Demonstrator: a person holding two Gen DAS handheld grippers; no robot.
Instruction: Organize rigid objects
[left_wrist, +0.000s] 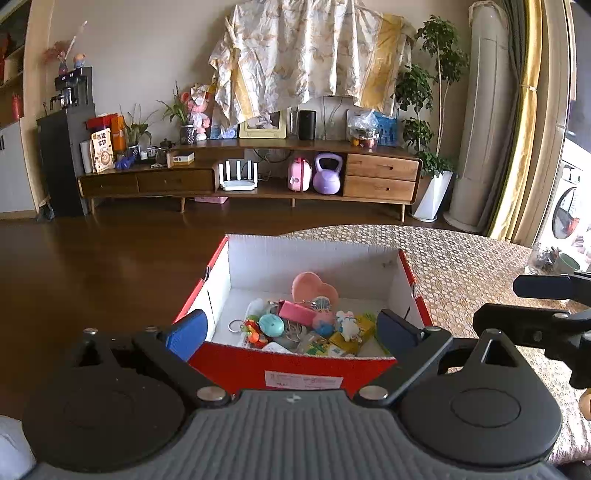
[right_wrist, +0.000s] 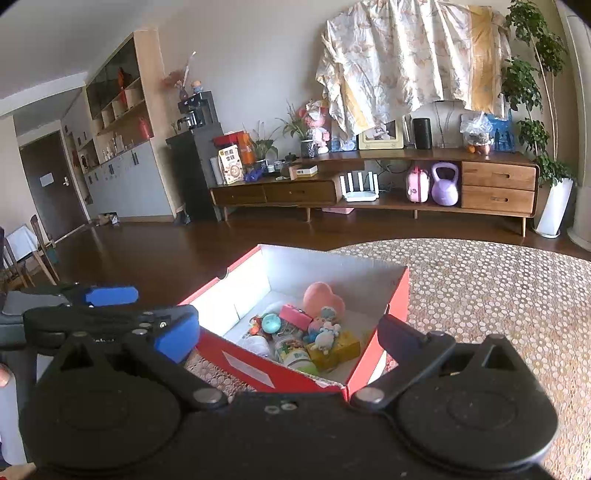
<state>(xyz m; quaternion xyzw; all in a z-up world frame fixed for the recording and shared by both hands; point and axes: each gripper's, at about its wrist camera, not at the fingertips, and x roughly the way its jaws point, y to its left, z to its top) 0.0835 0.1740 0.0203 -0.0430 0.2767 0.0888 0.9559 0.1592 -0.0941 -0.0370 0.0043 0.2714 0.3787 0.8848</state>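
Note:
A red cardboard box (left_wrist: 295, 363) with a white inside stands on the table and also shows in the right wrist view (right_wrist: 397, 295). It holds several small things: a pink heart-shaped case (left_wrist: 314, 288), a teal round item (left_wrist: 271, 325), a pink block (left_wrist: 295, 313), a white bunny figure (left_wrist: 347, 325) and yellow cartons (right_wrist: 334, 349). My left gripper (left_wrist: 291, 328) is open and empty, its blue fingers straddling the box's near wall. My right gripper (right_wrist: 288, 336) is open and empty, just before the box's near corner.
The table has a beige dotted cloth (right_wrist: 498, 295). The box sits at its left edge, with dark wood floor (left_wrist: 110, 258) beyond. A long wooden TV cabinet (left_wrist: 258, 173) stands at the far wall. The right gripper's arm (left_wrist: 546, 325) shows at the left wrist view's right edge.

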